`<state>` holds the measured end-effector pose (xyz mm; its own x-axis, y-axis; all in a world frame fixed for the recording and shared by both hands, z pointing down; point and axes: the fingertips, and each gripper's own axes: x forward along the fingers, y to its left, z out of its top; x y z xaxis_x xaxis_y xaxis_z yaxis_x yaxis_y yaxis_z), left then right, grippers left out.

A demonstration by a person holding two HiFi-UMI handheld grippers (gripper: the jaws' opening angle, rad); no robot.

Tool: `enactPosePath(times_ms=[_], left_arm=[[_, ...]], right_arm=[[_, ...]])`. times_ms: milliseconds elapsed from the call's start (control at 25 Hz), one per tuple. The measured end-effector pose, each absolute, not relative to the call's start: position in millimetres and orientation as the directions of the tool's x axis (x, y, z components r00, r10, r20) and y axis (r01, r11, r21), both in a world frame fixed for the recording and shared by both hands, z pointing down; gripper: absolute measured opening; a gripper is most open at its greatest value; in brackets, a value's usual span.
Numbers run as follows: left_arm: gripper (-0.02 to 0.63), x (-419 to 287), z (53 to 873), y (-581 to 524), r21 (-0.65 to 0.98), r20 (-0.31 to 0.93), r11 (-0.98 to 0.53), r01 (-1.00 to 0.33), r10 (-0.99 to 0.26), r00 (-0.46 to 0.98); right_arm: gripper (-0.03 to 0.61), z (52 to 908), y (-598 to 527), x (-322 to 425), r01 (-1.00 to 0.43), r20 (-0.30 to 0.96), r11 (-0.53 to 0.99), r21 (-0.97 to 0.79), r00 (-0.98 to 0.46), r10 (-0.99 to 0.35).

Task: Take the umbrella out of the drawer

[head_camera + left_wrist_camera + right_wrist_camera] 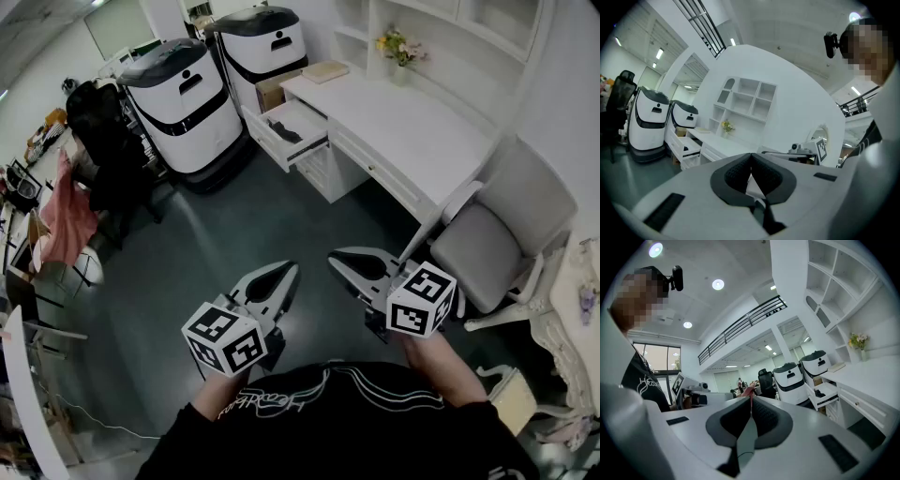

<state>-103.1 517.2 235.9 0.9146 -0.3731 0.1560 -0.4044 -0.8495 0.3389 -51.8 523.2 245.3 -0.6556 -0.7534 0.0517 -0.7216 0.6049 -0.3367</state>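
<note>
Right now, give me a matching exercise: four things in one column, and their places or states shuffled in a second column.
Things:
1. umbrella
2. flowers
3. chair
4. right gripper

Places or states:
A. shut, holding nothing
B. on the floor beside the desk
C. in the open drawer
D. on the desk top

Pairs: 1-C, 2-D, 3-B, 4-A

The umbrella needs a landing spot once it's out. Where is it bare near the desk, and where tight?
The desk top is bare from the book to the chair, in front of the flower vase. Open floor lies before the drawer. Tight: between the drawer and the two white machines.
</note>
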Motion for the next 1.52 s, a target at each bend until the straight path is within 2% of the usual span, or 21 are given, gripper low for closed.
enactPosePath(times_ms=[480,680,920,1200,1520], left_arm=[[0.021,-71.2,227.1,531.7,0.328,0.133,-0.854,-0.404,-0.382,0.915],[0.021,-64.8,234.4,528.6,0.332,0.149,-0.844,-0.421,-0.394,0.907],[0.021,-61.8,242.4,506.1,0.335,0.160,-0.836,-0.435,-0.405,0.900],[0.021,-63.8,251.9,447.8,0.339,0.149,-0.825,-0.453,-0.428,0.891],[0.021,-49.6,276.9,326.1,0.375,0.163,-0.815,-0.442,-0.412,0.897]], right_arm=[[0.048,239.1,539.2,-17.8,-0.730,0.058,0.615,-0.298,-0.656,-0.752],[0.048,248.1,533.8,-8.0,-0.698,0.045,0.612,-0.372,-0.672,-0.739],[0.048,261.5,510.6,-8.4,-0.691,0.054,0.629,-0.356,-0.687,-0.724],[0.049,268.0,451.8,-12.0,-0.704,0.088,0.654,-0.276,-0.696,-0.713],[0.049,293.6,329.8,4.9,-0.720,0.121,0.622,-0.307,-0.678,-0.725]])
